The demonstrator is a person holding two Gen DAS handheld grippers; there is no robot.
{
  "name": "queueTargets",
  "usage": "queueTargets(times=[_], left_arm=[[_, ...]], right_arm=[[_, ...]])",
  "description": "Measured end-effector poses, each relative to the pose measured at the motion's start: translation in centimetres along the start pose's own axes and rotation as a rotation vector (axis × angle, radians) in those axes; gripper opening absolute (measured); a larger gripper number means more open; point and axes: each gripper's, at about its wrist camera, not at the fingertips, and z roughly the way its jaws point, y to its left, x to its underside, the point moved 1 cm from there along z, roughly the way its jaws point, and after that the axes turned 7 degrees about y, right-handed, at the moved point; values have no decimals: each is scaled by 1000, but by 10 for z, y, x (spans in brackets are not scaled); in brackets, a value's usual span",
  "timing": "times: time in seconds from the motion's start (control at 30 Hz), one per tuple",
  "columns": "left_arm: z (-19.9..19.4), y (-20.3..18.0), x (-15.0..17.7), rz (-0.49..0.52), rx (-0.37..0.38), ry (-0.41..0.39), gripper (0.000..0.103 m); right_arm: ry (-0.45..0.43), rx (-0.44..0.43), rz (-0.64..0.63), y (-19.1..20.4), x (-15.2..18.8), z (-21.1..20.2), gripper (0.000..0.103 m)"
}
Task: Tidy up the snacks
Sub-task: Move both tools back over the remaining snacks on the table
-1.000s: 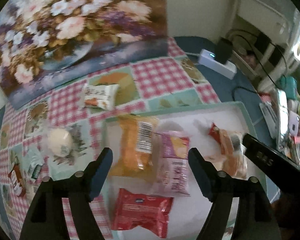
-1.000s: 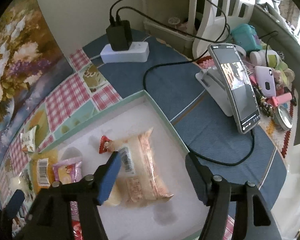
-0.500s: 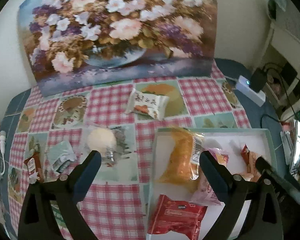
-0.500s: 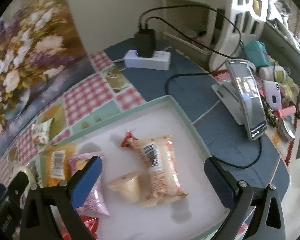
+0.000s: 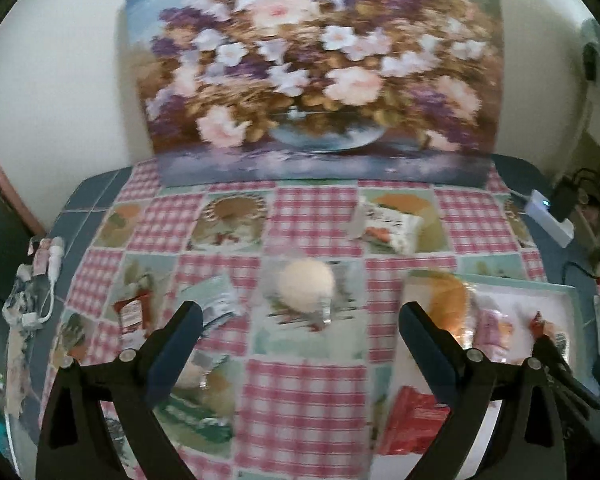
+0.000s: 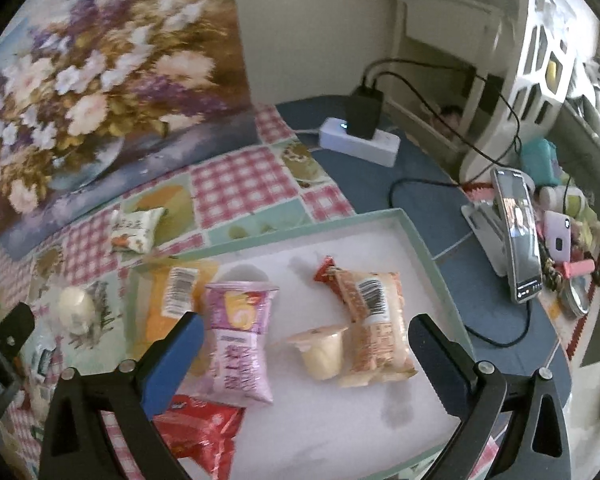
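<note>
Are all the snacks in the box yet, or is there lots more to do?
About halfway. Already in the tray: the pink packet, orange packet, red packet, striped packet and jelly cup. Nothing is in hand: the left gripper and right gripper are both open. Still on the tablecloth: the round white bun, white packet and a few small packets by the left gripper.

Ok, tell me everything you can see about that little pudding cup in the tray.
The pudding cup is a small clear plastic cup of pale yellow filling with a sealed film lid. It lies tipped on its side on the white floor of the tray, lid facing left, its base against the orange snack bag. No gripper touches it.
</note>
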Motion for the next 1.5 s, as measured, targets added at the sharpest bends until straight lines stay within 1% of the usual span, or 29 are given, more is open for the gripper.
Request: queueTargets(times=[0.07, 0.13, 0.27, 0.4, 0.6, 0.77, 0.83, 1.03, 1.2, 1.27, 1.4, 1.5], left_arm=[[1, 14, 1, -31, 18, 11, 99], [3, 29, 3, -62, 17, 22, 99], [5, 59, 6, -98, -33, 52, 99], [11, 101, 12, -168, -110, 104, 99], [19, 165, 25, -298, -125, 161, 99], [28, 203, 41, -351, -170, 194, 99], [33, 216, 48, -373, -170, 208, 99], [48, 235, 61, -399, -163, 257, 99], [67, 239, 70, -410, -136, 317, 99], [74, 240, 73, -416, -143, 334, 99], [90, 243, 81, -429, -151, 378, 99], [94, 250, 85, -455, -158, 389, 99]], right_arm=[[-2, -18, -12, 7, 4, -5, 103], [-3, -21, -36, 15, 9, -8, 103], [-5, -24, -108, 43, 20, -13, 103], [-3, -52, -171, 71, 31, -20, 103], [7, -89, -263, 118, 49, -28, 103], [53, -139, -308, 153, 65, -27, 103], [63, -152, -325, 164, 70, -27, 103], [95, -189, -385, 198, 88, -27, 103], [162, -199, -426, 218, 104, -12, 103], [194, -200, -418, 221, 108, -5, 103], [262, -235, -401, 228, 118, 8, 103], [292, -250, -389, 232, 124, 13, 103]])
